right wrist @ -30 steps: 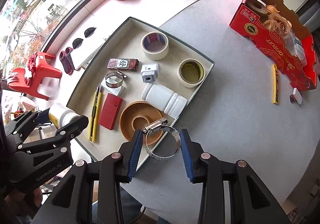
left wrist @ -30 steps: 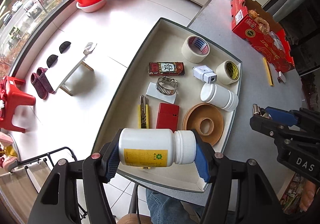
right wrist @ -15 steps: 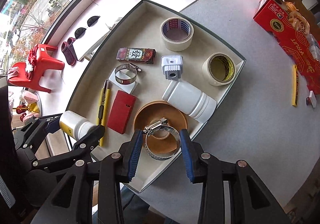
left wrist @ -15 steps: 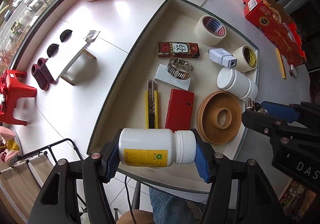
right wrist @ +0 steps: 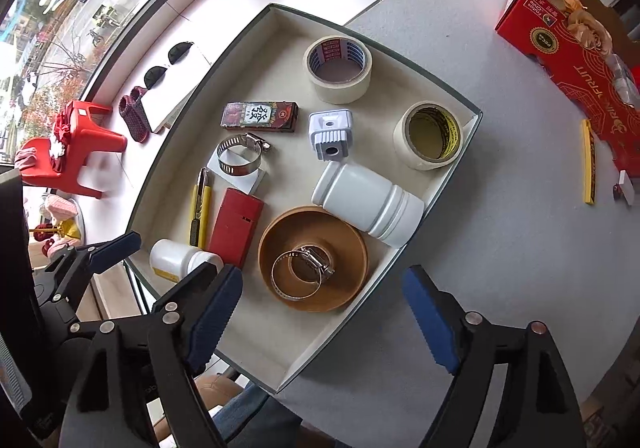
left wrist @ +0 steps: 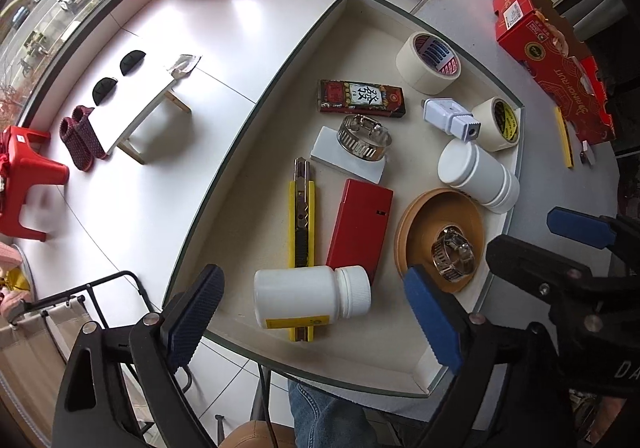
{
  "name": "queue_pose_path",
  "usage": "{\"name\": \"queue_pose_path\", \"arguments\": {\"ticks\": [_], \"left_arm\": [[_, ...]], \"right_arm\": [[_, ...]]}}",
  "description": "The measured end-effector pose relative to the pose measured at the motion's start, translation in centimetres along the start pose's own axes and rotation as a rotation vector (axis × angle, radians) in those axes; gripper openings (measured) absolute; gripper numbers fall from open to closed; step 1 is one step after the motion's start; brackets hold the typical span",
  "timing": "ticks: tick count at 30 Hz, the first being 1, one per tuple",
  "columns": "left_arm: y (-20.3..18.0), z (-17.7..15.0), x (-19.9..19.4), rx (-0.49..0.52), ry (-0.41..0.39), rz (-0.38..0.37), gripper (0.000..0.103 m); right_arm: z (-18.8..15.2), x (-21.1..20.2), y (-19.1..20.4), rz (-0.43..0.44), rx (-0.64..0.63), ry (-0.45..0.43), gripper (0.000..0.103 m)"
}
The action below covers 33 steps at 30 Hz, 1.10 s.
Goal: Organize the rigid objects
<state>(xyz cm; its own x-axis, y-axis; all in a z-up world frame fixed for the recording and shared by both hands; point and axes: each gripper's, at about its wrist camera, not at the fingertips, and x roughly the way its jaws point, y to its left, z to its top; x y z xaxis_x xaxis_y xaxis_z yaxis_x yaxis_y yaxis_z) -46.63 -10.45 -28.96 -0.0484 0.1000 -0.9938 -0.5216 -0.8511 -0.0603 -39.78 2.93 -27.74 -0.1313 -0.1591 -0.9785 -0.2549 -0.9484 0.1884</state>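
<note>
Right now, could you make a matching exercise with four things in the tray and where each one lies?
Things:
1. small white bottle
2. loose hose clamp
3. red flat case
4. other hose clamp

Places:
A. on a white card
B. inside the brown ring
C. across the yellow knife's end
D. between the knife and the brown ring

Pairs: 1-C, 2-B, 3-D, 4-A

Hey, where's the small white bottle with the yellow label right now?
The small white bottle lies on its side in the tray near its front edge, across the end of the yellow utility knife, beside the red case.
</note>
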Motion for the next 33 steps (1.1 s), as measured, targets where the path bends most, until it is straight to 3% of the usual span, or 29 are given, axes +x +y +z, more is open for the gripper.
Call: {"name": "queue_pose_path", "arguments": {"ticks": [8, 10, 11, 19, 26, 33], "left_arm": [[-0.6, 0.0, -1.3, 0.055, -0.060, 0.053, 0.103], [-0.6, 0.0, -1.8, 0.045, -0.074, 0.023, 0.103], [-0.5, 0.1, -1.9, 0.037, -0.072, 0.007, 0.103], [-0.5, -0.2, -1.5, 0.037, 0.008, 0.028, 0.103], [-0.3, -1.5, -2.2, 0.043, -0.005, 0.080, 0.103], [0.0, -2.1, -2.4, 0.023, 0.003, 0.083, 0.103]], "right_arm": [[-1.0, -1.8, -0.6, -0.003, 0.007, -0.031, 0.084], [-1.3, -2.2, -0.7, 0.005, 0.014, -0.034, 0.092], [-1.4, -2.3, -0.7, 0.007, 0.021, -0.036, 0.103], [-2.3, -3.4, -1.2, 0.066, 0.063, -0.069, 0.103], [-3.2, -3.4, -0.6, 0.041, 0.037, -0.058, 0.103], [-3.6, -3.3, -0.2, 0.048, 0.028, -0.049, 0.103]]}}
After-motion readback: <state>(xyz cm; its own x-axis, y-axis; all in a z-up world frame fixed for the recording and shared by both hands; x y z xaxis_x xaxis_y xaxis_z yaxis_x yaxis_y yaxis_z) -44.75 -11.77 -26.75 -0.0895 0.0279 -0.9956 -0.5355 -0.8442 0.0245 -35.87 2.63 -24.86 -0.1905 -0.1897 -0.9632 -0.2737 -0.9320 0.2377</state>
